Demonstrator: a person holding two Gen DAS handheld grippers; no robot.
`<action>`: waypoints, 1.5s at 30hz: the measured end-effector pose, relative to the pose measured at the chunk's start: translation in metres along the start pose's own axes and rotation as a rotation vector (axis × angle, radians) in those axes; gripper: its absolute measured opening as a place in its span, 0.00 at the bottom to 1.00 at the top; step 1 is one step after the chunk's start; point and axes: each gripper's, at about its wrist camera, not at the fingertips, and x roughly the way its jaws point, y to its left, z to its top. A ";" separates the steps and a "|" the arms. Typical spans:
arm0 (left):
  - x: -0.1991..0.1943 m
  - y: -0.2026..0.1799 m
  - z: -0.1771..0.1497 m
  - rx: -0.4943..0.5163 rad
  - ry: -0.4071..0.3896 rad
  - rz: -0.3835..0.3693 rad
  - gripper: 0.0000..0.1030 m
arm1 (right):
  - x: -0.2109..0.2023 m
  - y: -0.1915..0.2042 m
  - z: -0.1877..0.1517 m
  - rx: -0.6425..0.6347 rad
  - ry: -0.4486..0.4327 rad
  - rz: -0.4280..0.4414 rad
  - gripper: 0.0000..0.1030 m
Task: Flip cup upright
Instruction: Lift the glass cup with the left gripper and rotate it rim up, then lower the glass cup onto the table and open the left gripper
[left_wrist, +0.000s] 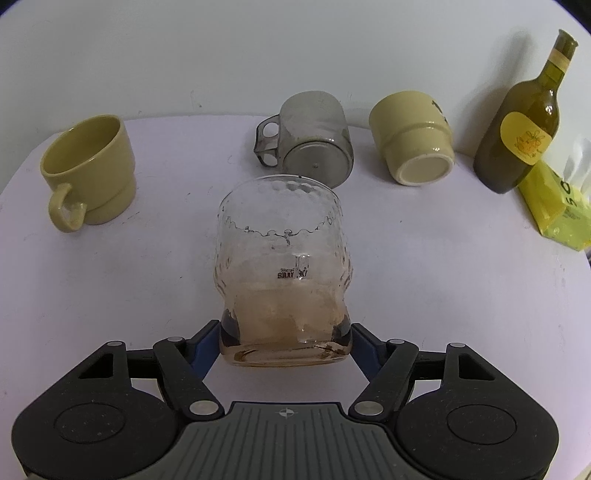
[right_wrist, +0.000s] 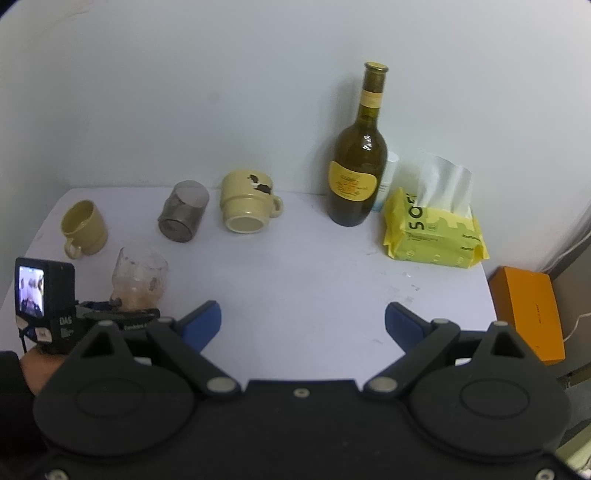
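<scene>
My left gripper (left_wrist: 284, 332) is shut on the base of a clear dimpled glass cup (left_wrist: 282, 266), which stands roughly upright with its mouth up, tilted slightly away; it also shows in the right wrist view (right_wrist: 138, 277). A yellow mug (left_wrist: 86, 173) stands upright at the left. A grey translucent mug (left_wrist: 310, 142) and a cream mug (left_wrist: 412, 138) lie on their sides at the back, bases toward me. My right gripper (right_wrist: 303, 319) is open and empty above the table's front middle.
A dark olive bottle (right_wrist: 356, 166) stands at the back right by the wall, with a yellow tissue pack (right_wrist: 434, 229) beside it. An orange box (right_wrist: 528, 310) sits off the table's right edge. The white table (right_wrist: 295, 258) ends at the wall.
</scene>
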 end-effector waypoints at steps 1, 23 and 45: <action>-0.001 0.000 -0.002 0.002 0.004 0.002 0.66 | 0.000 0.001 0.000 -0.001 -0.001 0.003 0.93; -0.052 -0.012 0.000 0.095 -0.071 -0.009 0.66 | 0.006 0.025 0.009 -0.017 -0.032 0.088 0.93; -0.084 -0.027 0.039 0.031 -0.122 0.138 0.83 | 0.028 -0.021 0.002 0.039 -0.028 0.176 0.93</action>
